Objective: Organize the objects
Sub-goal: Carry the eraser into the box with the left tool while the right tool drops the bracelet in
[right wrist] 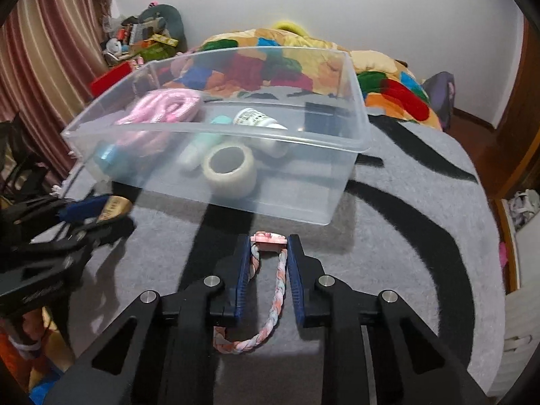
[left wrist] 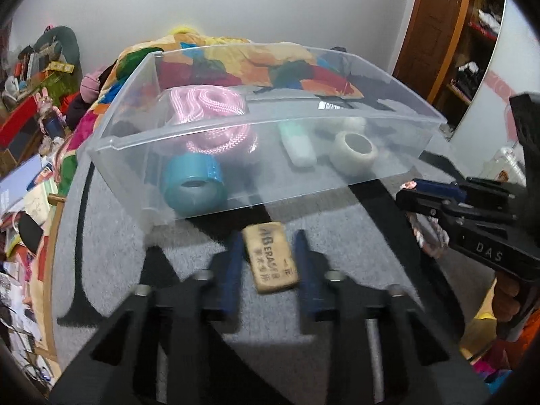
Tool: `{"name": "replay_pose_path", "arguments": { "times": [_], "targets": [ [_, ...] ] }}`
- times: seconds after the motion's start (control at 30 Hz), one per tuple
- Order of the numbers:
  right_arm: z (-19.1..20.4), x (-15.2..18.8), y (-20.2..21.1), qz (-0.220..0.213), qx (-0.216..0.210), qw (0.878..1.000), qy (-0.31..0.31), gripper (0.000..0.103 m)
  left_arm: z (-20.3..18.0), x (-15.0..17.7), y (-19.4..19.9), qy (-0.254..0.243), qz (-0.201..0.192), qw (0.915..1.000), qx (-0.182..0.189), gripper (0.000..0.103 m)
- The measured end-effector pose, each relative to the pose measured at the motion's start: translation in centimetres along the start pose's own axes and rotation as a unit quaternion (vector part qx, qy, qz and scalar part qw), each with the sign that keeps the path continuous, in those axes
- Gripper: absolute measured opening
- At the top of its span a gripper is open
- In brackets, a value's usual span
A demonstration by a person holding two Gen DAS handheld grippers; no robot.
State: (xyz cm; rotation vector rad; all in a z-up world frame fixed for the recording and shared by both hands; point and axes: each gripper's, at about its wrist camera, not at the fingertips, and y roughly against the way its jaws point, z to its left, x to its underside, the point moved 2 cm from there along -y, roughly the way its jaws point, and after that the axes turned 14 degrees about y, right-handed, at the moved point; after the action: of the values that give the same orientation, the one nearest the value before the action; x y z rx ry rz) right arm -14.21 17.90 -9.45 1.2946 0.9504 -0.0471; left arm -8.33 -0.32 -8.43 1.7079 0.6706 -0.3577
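A clear plastic bin (left wrist: 236, 135) (right wrist: 341, 175) stands on the grey felt table. It holds a pink rope (left wrist: 209, 108), a teal tape roll (left wrist: 192, 185), a mint tube (left wrist: 298, 145), a white tape roll (right wrist: 231, 168) and a white bottle (right wrist: 256, 118). My left gripper (left wrist: 270, 253) is shut on a tan eraser (left wrist: 271, 260) just in front of the bin. My right gripper (right wrist: 269, 246) is shut on a braided pink-and-blue bracelet (right wrist: 270, 310), its pink clasp between the fingertips; the loop hangs down toward the camera. Each gripper shows at the edge of the other's view.
The grey table cover (right wrist: 422, 270) has black curved stripes. A colourful quilt (right wrist: 388, 91) lies behind the bin. Clutter sits at the left by a curtain (right wrist: 44, 50), and a wooden door (left wrist: 435, 27) and shelves stand at the right.
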Motion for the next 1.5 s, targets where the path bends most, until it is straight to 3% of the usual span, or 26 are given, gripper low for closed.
{"name": "replay_pose_path", "arguments": {
  "times": [0.2, 0.37, 0.7, 0.93, 1.13, 1.2, 1.3, 1.5],
  "targets": [
    [0.4, -0.7, 2.1, -0.033, -0.017, 0.999, -0.004, 0.02, 0.7, 0.1, 1.3, 0.016, -0.002, 0.9998, 0.013, 0.023],
    [0.8, -2.4, 4.5, -0.072, -0.031, 0.997, -0.004, 0.02, 0.1, -0.9, 3.6, 0.016, -0.026, 0.9992, 0.027, 0.023],
    [0.8, -8.5, 8.4, -0.155, 0.01, 0.988, 0.009, 0.02, -1.3, -6.2, 7.1, 0.01, -0.087, 0.9952, 0.044, 0.023],
    [1.4, -12.0, 2.8, -0.112, 0.012, 0.993, 0.019, 0.02, -1.2, -9.1, 3.8, 0.011, -0.072, 0.9971, 0.023, 0.023],
    [1.4, -12.0, -1.4, -0.06, 0.007, 0.998, 0.021, 0.021, -0.3, -9.7, 1.3, 0.029, -0.043, 0.9982, 0.028, 0.023],
    [1.3, -11.8, -1.9, -0.05, 0.001, 0.998, 0.029, 0.023, -0.3, -9.5, 1.3, 0.026, -0.043, 0.9982, 0.032, 0.024],
    [1.0, -11.3, -1.6, -0.044, -0.008, 0.999, 0.028, 0.038, -0.4, -9.3, 1.5, 0.027, -0.044, 0.9981, 0.033, 0.025],
    [0.6, -10.6, 0.8, -0.063, -0.009, 0.998, 0.028, 0.04, -0.4, -8.8, 2.8, 0.02, -0.058, 0.9977, 0.031, 0.028]
  ]
}}
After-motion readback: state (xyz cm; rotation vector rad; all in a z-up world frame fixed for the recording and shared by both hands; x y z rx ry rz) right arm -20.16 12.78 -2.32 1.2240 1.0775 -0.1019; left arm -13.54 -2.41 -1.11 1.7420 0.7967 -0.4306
